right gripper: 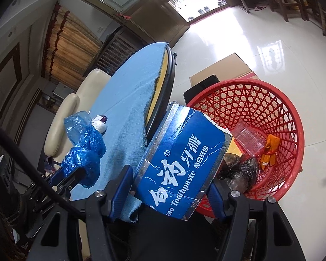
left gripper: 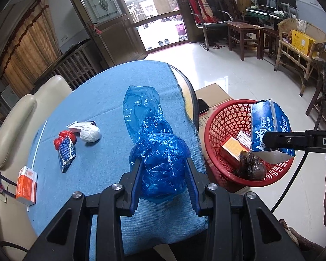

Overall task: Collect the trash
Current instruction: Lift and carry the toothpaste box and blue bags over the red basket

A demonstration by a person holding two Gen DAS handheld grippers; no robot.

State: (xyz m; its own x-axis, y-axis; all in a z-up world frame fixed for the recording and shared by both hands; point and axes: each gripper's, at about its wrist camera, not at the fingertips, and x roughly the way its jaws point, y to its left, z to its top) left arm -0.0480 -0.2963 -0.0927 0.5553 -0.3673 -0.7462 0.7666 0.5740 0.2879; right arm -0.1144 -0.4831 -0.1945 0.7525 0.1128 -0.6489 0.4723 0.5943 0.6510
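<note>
My left gripper is shut on a crumpled blue plastic bag that lies on the blue tablecloth; the bag also shows in the right wrist view. My right gripper is shut on a blue toothpaste box and holds it over the near rim of the red basket. In the left wrist view the box hangs above the basket, beside the table's right edge.
On the cloth to the left lie a white paper ball, a red wrapper, a blue packet, a small box and an orange box. The basket holds boxes and a dark bag. It stands on a cardboard box.
</note>
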